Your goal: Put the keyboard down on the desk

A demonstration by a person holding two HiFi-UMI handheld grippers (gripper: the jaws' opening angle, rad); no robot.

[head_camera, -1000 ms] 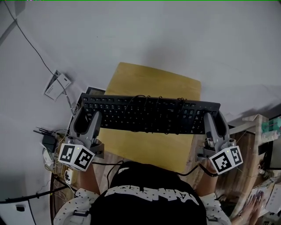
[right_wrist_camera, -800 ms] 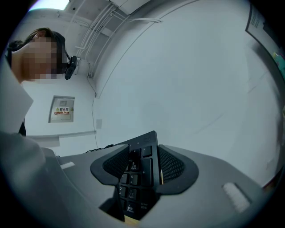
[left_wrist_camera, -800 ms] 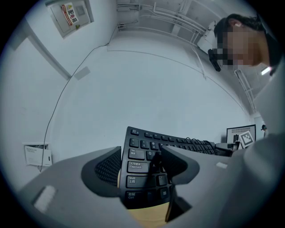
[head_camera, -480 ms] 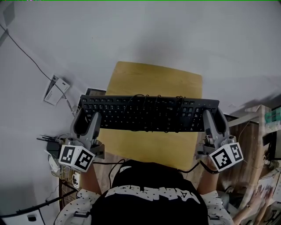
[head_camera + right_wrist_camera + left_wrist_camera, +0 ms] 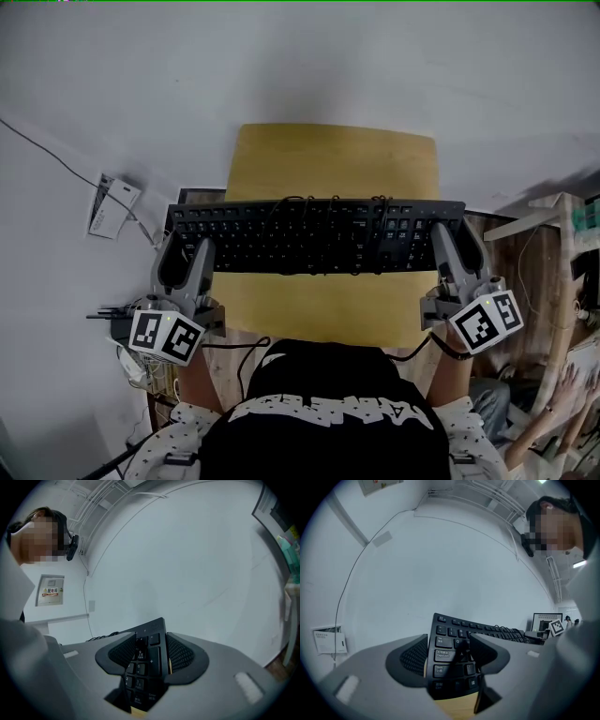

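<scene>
Left gripper point(image 5: 184, 259) first: its jaws are clamped on the left-hand end of the long black computer keyboard point(image 5: 314, 236). In the left gripper view, the Caps Lock and Shift keys sit right between the dark ribbed pads point(image 5: 414, 657). Over to the right gripper point(image 5: 450, 246), and it's the same story, with the jaws pinched on the number-pad end and the plus key up against one pad. Both tools come in from the 6 o'clock side. The left one's black-and-white marker cube point(image 5: 164, 336) is at about 8 o'clock in the head view and the right one's cube point(image 5: 483, 322) at about 4.

The keyboard runs level from 9 to 3 between the two grippers, across the near half of the yellow wooden desk top point(image 5: 333, 155), and each end sticks out past a desk edge. Whether it touches the wood, no view settles. A thin black cable point(image 5: 330, 202) lies looped along the keyboard's far edge, toward 12 o'clock. At 6 o'clock there's the person's black printed shirt point(image 5: 323, 408).
</scene>
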